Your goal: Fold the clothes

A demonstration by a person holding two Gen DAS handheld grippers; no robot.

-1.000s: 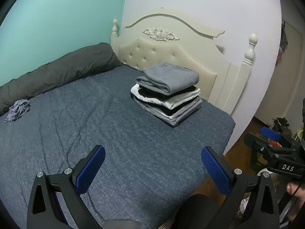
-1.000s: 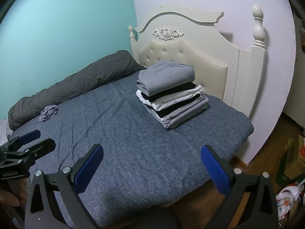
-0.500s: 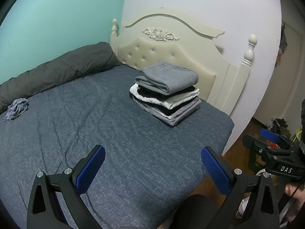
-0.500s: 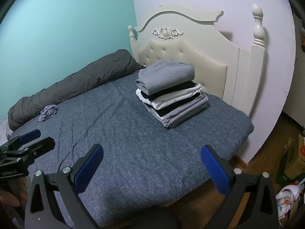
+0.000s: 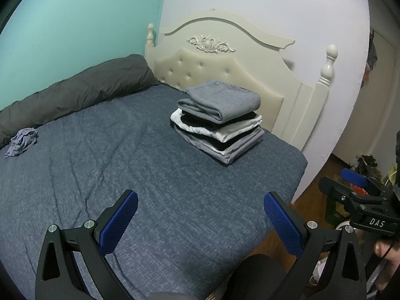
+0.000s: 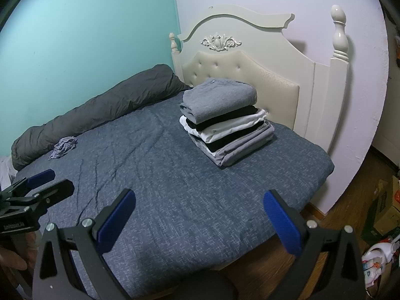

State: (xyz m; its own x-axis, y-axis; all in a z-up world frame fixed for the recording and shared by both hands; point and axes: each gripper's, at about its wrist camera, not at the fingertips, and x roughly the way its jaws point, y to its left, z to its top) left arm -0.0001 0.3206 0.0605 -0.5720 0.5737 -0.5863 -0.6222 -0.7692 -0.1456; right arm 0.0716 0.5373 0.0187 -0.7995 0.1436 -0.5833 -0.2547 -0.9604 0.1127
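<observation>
left gripper [image 5: 200, 215]: held low over the near edge of the bed, jaws spread wide, blue pads apart with nothing between them.
right gripper [image 6: 199, 215]: likewise held over the near edge, jaws spread wide and empty; a hand [image 6: 13, 260] showed at the frame edge under the other tool.
bed [image 5: 155, 175]: one, covered by a blue-grey sheet with shallow creases across the middle.
crumpled garment [image 5: 22, 141]: one small lilac-grey piece, unfolded, lying at the far left of the bed just beside the dark rolled duvet [image 5: 75, 90]; well apart from both grippers.
folded stack [image 5: 220, 120]: one pile near the headboard [image 5: 225, 57], close to the right edge of the mattress; about five or six layers could be counted (grey on top, then black, white, black, grey), the exact number unclear.
progress (judged): nearly all clothes appeared folded; the crumpled piece seemed the only one left.
risk 1 (judged): the long reach across the bed could drag the sheet and tilt the stack.
risk 2 (judged): thin, bunched fabric could slip from the pads or be pinched together with the sheet.
risk 3 (judged): the stack sat near the mattress edge, so a nudge while adding to it could topple it to the floor.
</observation>
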